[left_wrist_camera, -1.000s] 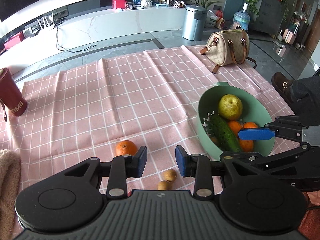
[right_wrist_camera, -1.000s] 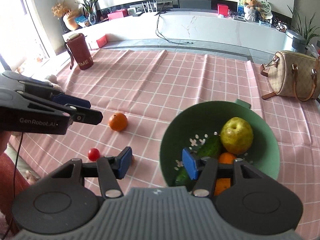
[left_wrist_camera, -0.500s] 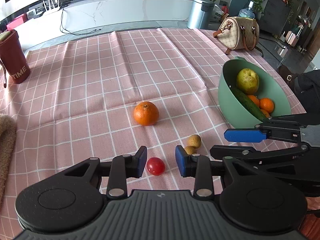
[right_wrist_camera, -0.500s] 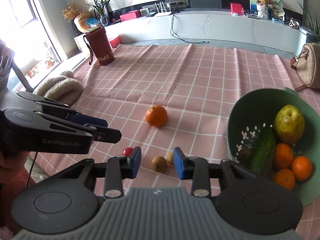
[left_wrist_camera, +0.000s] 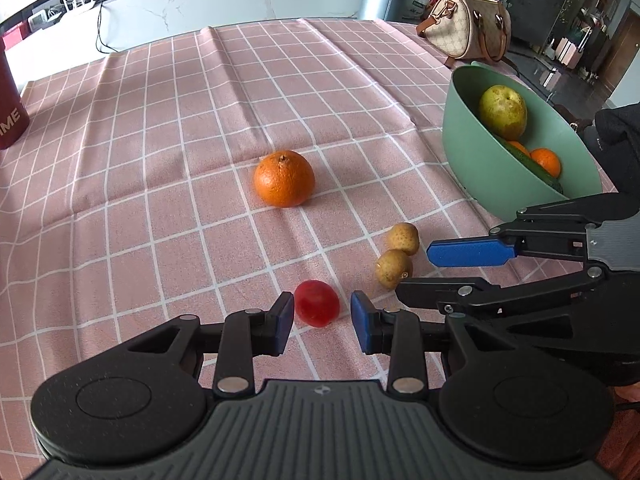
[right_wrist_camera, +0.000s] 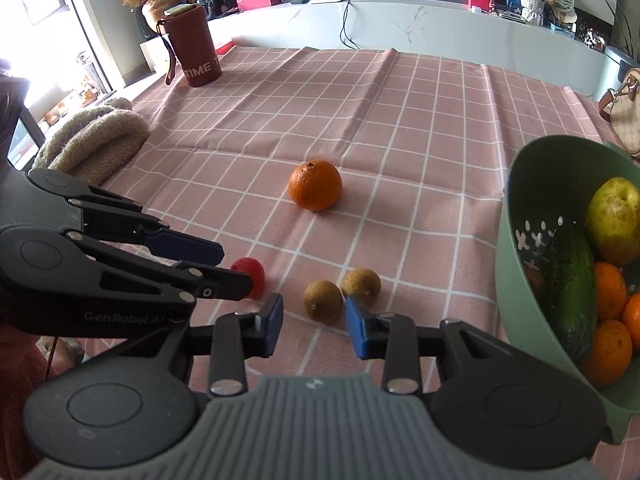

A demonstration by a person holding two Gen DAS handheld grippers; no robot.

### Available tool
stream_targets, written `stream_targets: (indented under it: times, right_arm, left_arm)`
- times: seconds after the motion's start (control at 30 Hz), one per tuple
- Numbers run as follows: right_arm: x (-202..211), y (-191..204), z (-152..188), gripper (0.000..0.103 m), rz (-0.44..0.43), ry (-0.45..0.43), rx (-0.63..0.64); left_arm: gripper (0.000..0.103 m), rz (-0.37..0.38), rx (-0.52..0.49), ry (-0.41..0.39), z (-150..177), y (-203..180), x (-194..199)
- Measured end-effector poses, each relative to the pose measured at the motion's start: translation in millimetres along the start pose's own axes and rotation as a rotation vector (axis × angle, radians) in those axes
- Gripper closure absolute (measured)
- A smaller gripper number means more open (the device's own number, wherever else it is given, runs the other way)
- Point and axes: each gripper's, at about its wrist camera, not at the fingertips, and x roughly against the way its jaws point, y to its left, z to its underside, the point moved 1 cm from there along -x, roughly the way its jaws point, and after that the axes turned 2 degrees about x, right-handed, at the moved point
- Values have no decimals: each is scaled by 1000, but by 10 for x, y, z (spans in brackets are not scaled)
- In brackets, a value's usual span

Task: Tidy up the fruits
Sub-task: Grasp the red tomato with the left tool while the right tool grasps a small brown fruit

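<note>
A small red tomato [left_wrist_camera: 317, 308] lies on the pink checked cloth between the open fingers of my left gripper [left_wrist_camera: 321, 322]; the pads do not touch it. It also shows in the right wrist view [right_wrist_camera: 252, 274]. Two small brown fruits [right_wrist_camera: 323, 301] [right_wrist_camera: 361, 286] lie just ahead of my open right gripper [right_wrist_camera: 314, 325]. They also show in the left wrist view [left_wrist_camera: 393, 267] [left_wrist_camera: 403, 237]. An orange [left_wrist_camera: 284, 178] lies farther out on the cloth. The green bowl [left_wrist_camera: 480, 148] at the right holds a pear [left_wrist_camera: 502, 111], a cucumber [right_wrist_camera: 570, 284] and several oranges.
A dark red tumbler [right_wrist_camera: 193, 51] stands at the far left of the cloth. A beige woolly item [right_wrist_camera: 94, 140] lies at the left edge. A handbag [left_wrist_camera: 468, 26] sits behind the bowl. The right gripper's fingers [left_wrist_camera: 472, 254] reach in beside the left gripper.
Both grippers have swung left and down from the bowl toward the loose fruit. The tomato now sits between the left fingers and the brown fruits lie close ahead of the right fingers.
</note>
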Motion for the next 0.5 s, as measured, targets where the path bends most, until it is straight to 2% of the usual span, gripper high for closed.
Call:
stream_targets:
  times: [0.4,0.5]
  right_arm:
    - [-237,-104,-32,75,-39,42,-77]
    - [-259,-119,-36,75,-44,47,-84]
  left_arm:
    - [64,31,64,22,-14,133,-150]
    - [70,37,60,20,-11,126,-155]
